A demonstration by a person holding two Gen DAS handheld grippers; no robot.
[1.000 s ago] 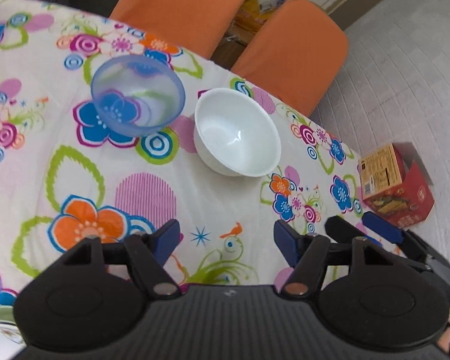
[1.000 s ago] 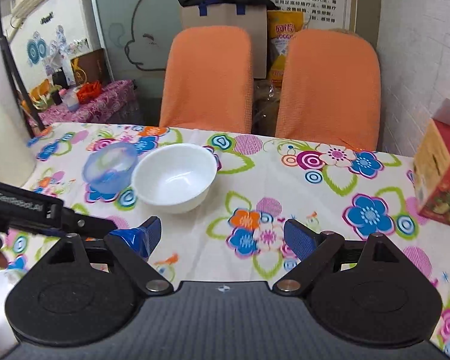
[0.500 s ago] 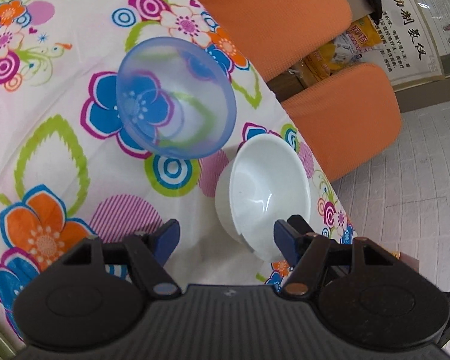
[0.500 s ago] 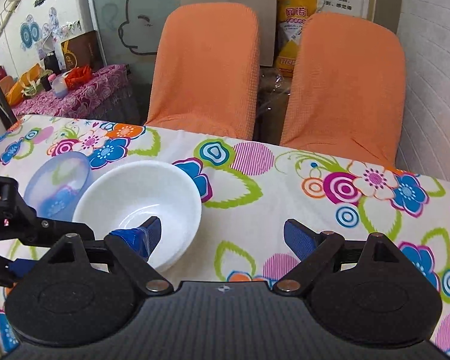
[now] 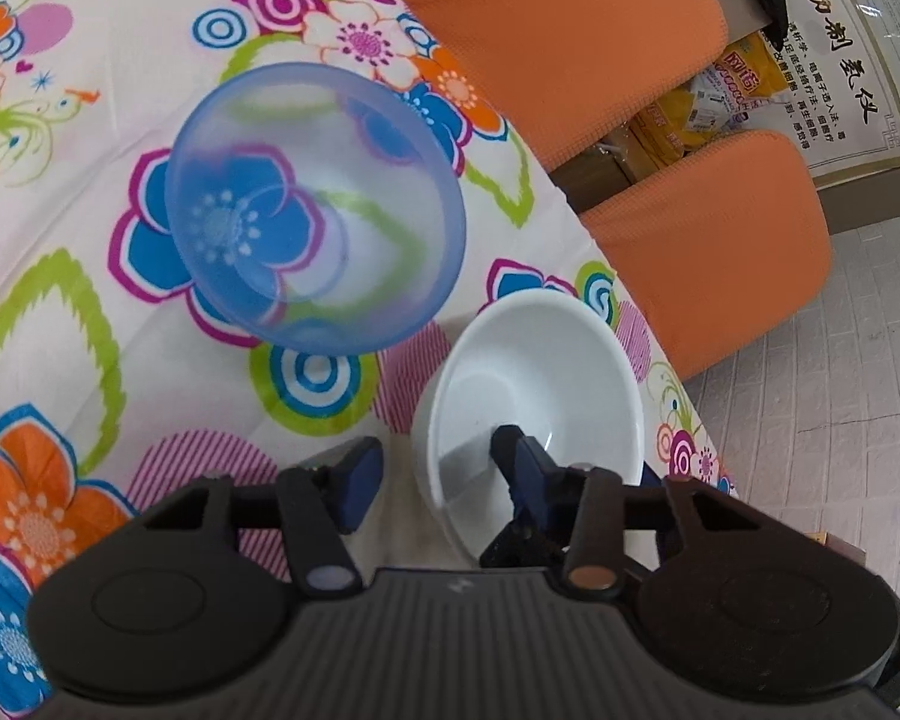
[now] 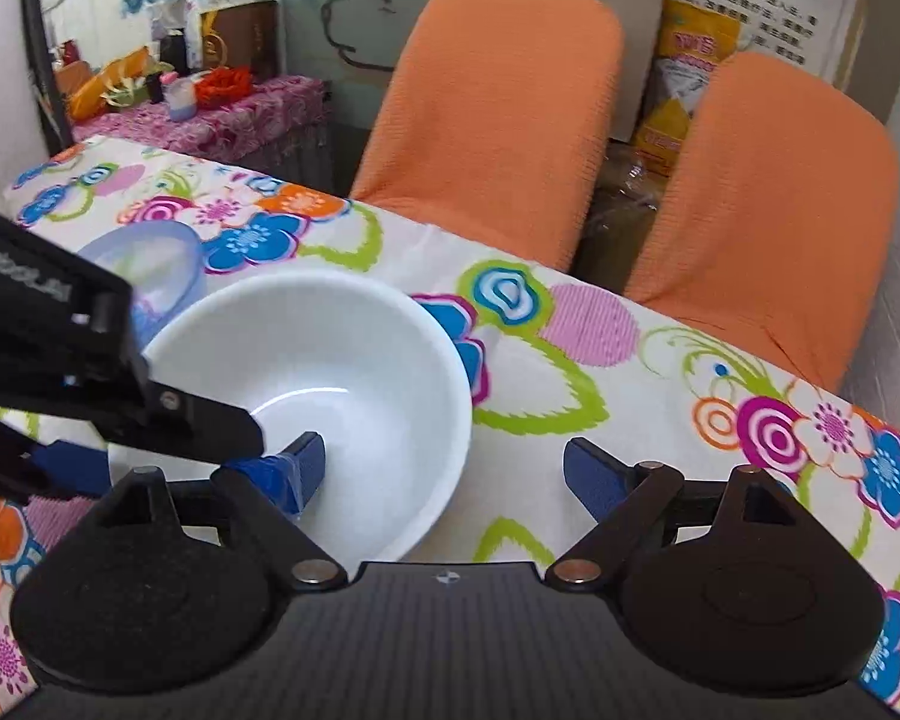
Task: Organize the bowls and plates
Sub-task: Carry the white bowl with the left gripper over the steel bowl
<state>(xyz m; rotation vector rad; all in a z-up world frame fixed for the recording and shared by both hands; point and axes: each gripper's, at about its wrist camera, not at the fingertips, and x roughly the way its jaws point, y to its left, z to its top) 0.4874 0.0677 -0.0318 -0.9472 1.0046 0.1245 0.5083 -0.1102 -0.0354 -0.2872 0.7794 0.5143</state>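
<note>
White bowl (image 5: pixel 534 402) sits at four o'clock of the blue bowl (image 5: pixel 315 210); its near rim is straddled by the left gripper (image 5: pixel 435 474) (jaws apart, nothing clamped). The right gripper (image 6: pixel 444 468) is spread too, empty.

Blue bowl (image 5: pixel 315 210) just beside white bowl (image 5: pixel 534 396) narrows the gap.

Left hand-held gripper (image 5: pixel 435 480) and right hand-held gripper (image 6: pixel 444 468), both jaws spread apart
</note>
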